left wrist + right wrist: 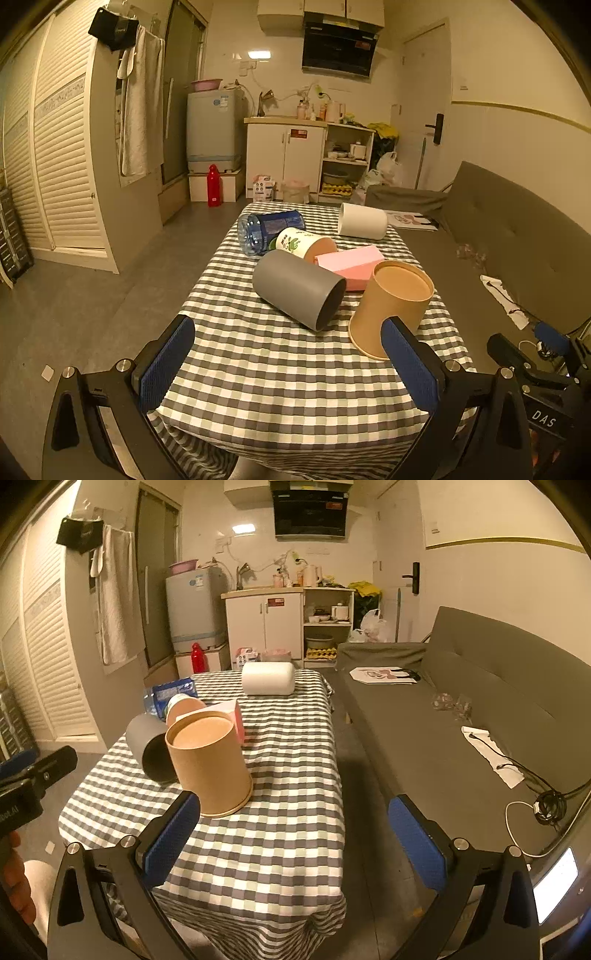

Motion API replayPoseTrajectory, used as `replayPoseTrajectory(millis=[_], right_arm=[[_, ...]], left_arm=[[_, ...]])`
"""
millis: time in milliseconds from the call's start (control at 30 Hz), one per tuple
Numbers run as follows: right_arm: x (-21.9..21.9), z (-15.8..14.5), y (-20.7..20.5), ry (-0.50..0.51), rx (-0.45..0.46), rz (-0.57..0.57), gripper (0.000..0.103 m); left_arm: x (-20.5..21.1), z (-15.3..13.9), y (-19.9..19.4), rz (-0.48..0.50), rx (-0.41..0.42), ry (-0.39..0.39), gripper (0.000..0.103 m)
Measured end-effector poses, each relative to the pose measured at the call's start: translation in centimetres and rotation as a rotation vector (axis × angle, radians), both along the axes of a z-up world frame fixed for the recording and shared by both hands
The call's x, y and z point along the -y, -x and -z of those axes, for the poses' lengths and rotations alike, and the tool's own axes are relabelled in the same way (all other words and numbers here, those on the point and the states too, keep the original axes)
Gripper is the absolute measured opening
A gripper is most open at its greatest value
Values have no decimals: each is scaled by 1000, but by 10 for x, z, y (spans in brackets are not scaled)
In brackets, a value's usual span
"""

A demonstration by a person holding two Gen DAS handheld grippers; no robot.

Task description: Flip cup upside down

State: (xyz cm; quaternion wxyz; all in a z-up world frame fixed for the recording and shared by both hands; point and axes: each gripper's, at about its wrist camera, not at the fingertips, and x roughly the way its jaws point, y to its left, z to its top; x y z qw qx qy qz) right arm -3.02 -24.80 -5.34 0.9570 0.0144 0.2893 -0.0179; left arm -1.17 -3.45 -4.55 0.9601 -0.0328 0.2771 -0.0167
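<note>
In the left wrist view, the left gripper [290, 363] is held over the near edge of a table covered with a grey-and-white checked tablecloth [280, 373]. Its jaws are spread wide and nothing is held between the blue pads [166, 363]. The brown paper cup [391, 304] is seen at about 1 o'clock from the gripper, standing upside down on its rim, with its flat bottom facing up. Its lower edge is partly hidden behind the right blue pad. Just beside it, at 12 o'clock, a grey cup [301, 286] is lying on its side with the dark opening turned toward the camera. Behind these, a pink box [351, 266] is placed, and a printed paper cup [304, 242] and a blue plastic bottle [267, 229] are lying on their sides next to it. A white cup [362, 220] is lying at the far edge of the table. The right gripper [546, 350] is visible at 3 o'clock, off the table.

In the right wrist view, the right gripper [295, 836] is also opened wide and empty, held above the near right part of the tablecloth [280, 812]. The brown paper cup [208, 764] is found at 11 o'clock, inverted, near the left blue pad [171, 840]. The grey cup [149, 747] is touching it at the left side. A grey sofa [461, 716] is standing at 3 o'clock.
</note>
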Motion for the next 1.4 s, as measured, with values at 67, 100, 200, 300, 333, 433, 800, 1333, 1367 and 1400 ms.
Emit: replayPoseTrajectory(millis=[67, 100, 200, 300, 333, 433, 800, 1333, 1367, 1400], right_arm=[[-4, 1, -1, 4, 0, -9, 103], [-5, 1, -1, 7, -2, -10, 103], [-8, 3, -2, 17, -5, -17, 103], [-10, 3, -2, 22, -4, -19, 103], [-10, 2, -2, 23, -1, -19, 103], [-11, 0, -1, 26, 10, -16, 103], [-12, 0, 0, 41, 2, -18, 103], [-13, 3, -3, 46, -10, -22, 103], [-13, 3, -3, 47, -10, -22, 103], [-13, 3, -3, 47, -11, -22, 103]], left_arm=[[-1, 1, 0, -1, -3, 1, 103], [-1, 1, 0, -1, -4, 1, 103], [-2, 2, 0, -5, -3, 0, 103], [-3, 2, -1, -7, -4, 1, 103], [-3, 2, -1, -5, -3, 3, 103], [-3, 2, 0, -7, 0, -1, 103], [-4, 2, 1, -7, 7, -3, 103], [-5, 1, 2, -5, 0, 0, 103], [-5, 1, 2, -6, 0, 0, 103], [-5, 1, 2, -5, 0, 1, 103]])
